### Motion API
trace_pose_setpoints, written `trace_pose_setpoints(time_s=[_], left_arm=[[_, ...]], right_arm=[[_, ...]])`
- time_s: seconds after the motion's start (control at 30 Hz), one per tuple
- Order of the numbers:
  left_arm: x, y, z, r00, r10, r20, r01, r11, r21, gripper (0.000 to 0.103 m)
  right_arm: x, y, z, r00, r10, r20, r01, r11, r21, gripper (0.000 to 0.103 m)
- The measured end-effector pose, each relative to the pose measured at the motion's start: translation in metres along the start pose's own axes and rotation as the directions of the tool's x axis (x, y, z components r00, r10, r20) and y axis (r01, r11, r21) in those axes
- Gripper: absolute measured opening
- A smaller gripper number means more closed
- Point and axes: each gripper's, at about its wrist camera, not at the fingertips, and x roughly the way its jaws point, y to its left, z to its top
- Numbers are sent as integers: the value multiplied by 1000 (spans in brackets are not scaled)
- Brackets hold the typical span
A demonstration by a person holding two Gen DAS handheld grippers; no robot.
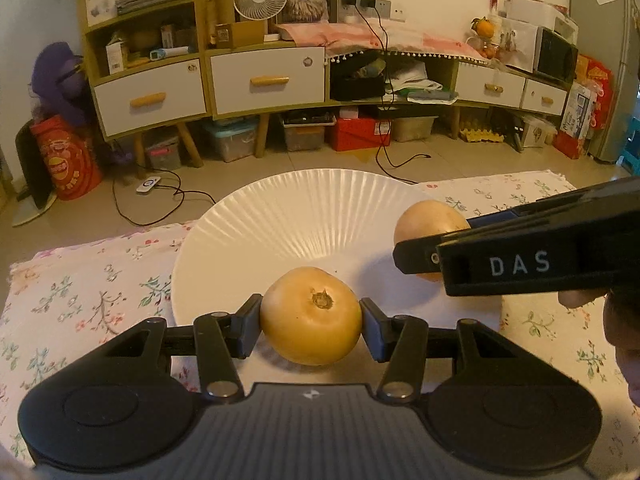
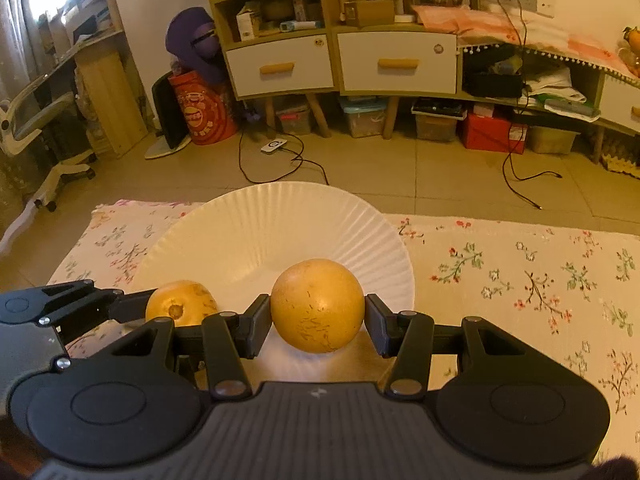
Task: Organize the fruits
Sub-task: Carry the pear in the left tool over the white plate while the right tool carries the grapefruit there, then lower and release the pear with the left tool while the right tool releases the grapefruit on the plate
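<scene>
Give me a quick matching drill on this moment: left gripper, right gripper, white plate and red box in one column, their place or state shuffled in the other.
Column 1:
1. left gripper
2. right gripper
3. white plate
4. red box

Column 2:
A. on the floor under the sideboard
B. shut on the fruit with the stem scar facing the camera
C. on the floral tablecloth, beneath both fruits
D. shut on the smooth fruit with brown scuffs

Pairs: 1-B, 2-D, 3-C, 4-A
</scene>
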Motion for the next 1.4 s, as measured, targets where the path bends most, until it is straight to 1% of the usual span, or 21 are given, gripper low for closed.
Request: trace_pose_setpoints(time_s=[0.13, 0.2, 0.33, 0.77, 0.83, 0.87, 0.9, 0.93, 0.97, 1.07, 1.1, 1.13, 1.2, 1.3, 1.4], left_arm=[[7, -2, 3, 1000, -4, -6, 4, 1000, 17, 37], [11, -2, 3, 1000, 6, -17, -5, 1000, 24, 37], [15, -6, 6, 1000, 3, -15, -3, 999, 34, 37], [19, -6, 9, 1000, -8, -13, 9, 999, 38, 38], [17, -6, 8, 1000, -2, -9, 2, 999, 37, 41], [16, -5, 8, 1000, 1, -6, -1, 999, 37, 45], [15, -5, 8, 1000, 4, -4, -3, 999, 37, 50], [14, -5, 8, 1000, 9, -4, -9, 999, 38, 51], [13, -5, 8, 1000, 12, -3, -11, 999, 42, 55], [6, -4, 6, 1000, 21, 5, -21, 999, 42, 62], [3, -3, 6, 1000, 23, 5, -23, 999, 40, 66], [1, -3, 5, 1000, 28, 7, -28, 999, 40, 67], [-4, -3, 4, 999, 32, 6, -33, 999, 44, 68], [-12, -4, 2, 999, 38, 6, -39, 998, 46, 73], [-23, -4, -2, 999, 39, 10, -39, 998, 42, 74]], right_arm=[[5, 0, 1, 1000, -3, 2, 3, 1000, 6, 46], [9, -1, 0, 1000, -3, -1, 3, 1000, 10, 46], [13, 0, -1, 1000, -9, -8, 9, 1000, 7, 46], [16, 3, 3, 1000, -10, -21, 10, 1000, -4, 47], [15, 3, 3, 1000, -6, -24, 6, 1000, -3, 47], [15, 3, 3, 1000, -1, -24, 1, 1000, -3, 48], [14, 3, 4, 1000, 1, -20, -1, 1000, -2, 50], [12, 3, 4, 1000, 2, -17, -2, 1000, -1, 53], [10, 3, 5, 1000, 5, -14, -5, 1000, 1, 56], [5, 5, 6, 1000, -1, -10, 1, 1000, -2, 57], [4, 5, 5, 1000, -3, -11, 3, 1000, -1, 59], [2, 5, 5, 1000, -6, -11, 6, 1000, 1, 60], [-2, 6, 4, 1000, -12, -9, 12, 1000, 1, 67], [-10, 8, 2, 1000, -18, -4, 18, 1000, -3, 71], [-18, 10, 0, 1000, -22, -2, 22, 1000, -7, 75]])
